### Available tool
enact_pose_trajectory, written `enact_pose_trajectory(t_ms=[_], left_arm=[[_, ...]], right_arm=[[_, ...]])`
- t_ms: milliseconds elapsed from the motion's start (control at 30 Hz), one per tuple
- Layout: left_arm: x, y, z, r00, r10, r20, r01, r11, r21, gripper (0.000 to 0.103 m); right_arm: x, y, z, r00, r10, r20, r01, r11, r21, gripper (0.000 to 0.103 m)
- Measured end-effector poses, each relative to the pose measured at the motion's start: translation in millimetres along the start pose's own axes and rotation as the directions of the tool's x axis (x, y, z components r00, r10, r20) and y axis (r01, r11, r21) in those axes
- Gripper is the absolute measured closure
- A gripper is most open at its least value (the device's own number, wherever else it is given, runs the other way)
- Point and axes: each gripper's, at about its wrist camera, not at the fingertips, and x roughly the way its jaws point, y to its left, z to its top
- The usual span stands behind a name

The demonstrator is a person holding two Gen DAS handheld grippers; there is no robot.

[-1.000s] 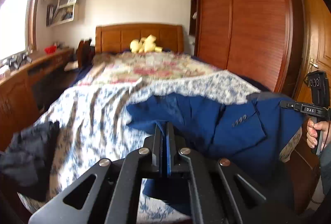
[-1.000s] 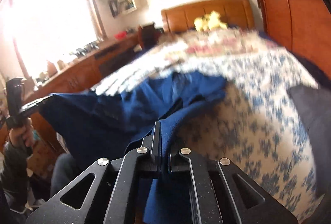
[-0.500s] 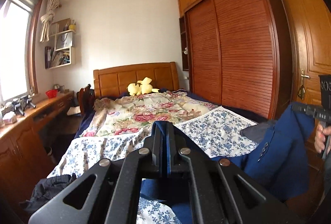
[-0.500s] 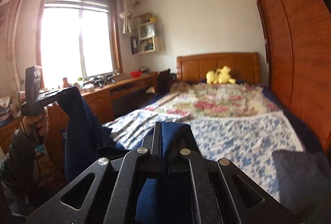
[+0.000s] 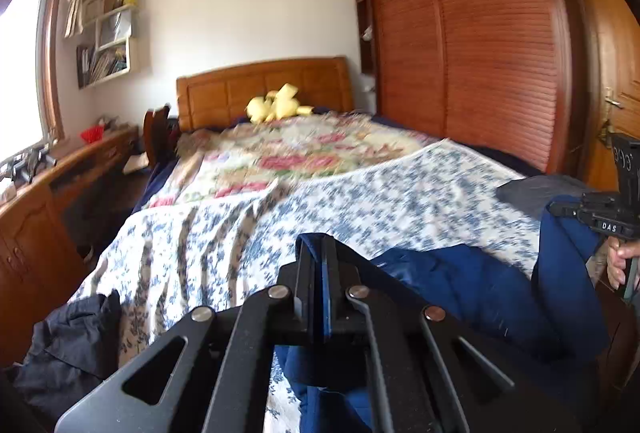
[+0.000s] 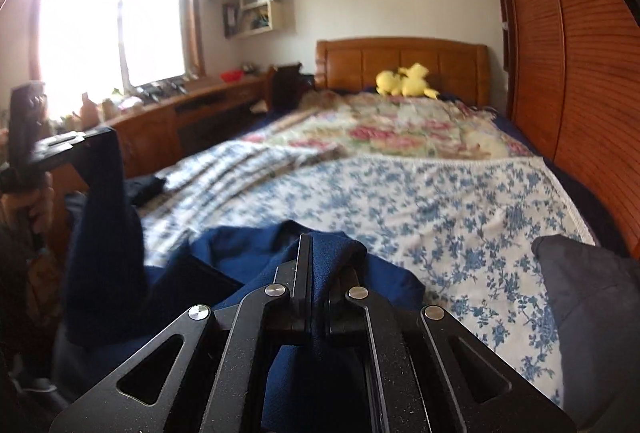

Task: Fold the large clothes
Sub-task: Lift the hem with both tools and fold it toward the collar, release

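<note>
The left claw (image 5: 316, 273) is pressed together on a fold of the blue jacket (image 5: 460, 285), low in the middle of the left wrist view. The right claw (image 6: 318, 273) pinches another part of the same cloth, low centre in the right wrist view. Between them the jacket sags, its middle bunched on the near edge of the bed (image 6: 440, 201), over the blue-flowered sheet. Judging by this, the step in hand is lifting and spreading the garment, and no fold is made yet. The next move calls for drawing both claws apart to take out the slack, then laying the cloth flat on the sheet, clear of the grey garment (image 6: 592, 293) at lower right.
</note>
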Motion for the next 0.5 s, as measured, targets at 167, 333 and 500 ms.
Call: enact_pose_trajectory(t_ms=[167,333,500], left_arm=[[36,1,-9,0.999,0.019,-0.035,-0.019,1.0,0.022,0.103],[65,16,-4,0.996,0.064,-0.063,-0.063,0.998,0.014,0.102],[80,21,-10,0.985,0.111,-0.134,-0.108,0.994,0.026,0.101]], right_arm=[[62,-11,-14,0.997,-0.025,-0.072,0.025,1.0,0.0,0.102],[95,-30,-2,0.996,-0.06,-0.065,0.06,0.998,-0.002,0.102],[117,-53,21,0.989,-0.142,-0.049,0.143,0.99,0.016,0.102]])
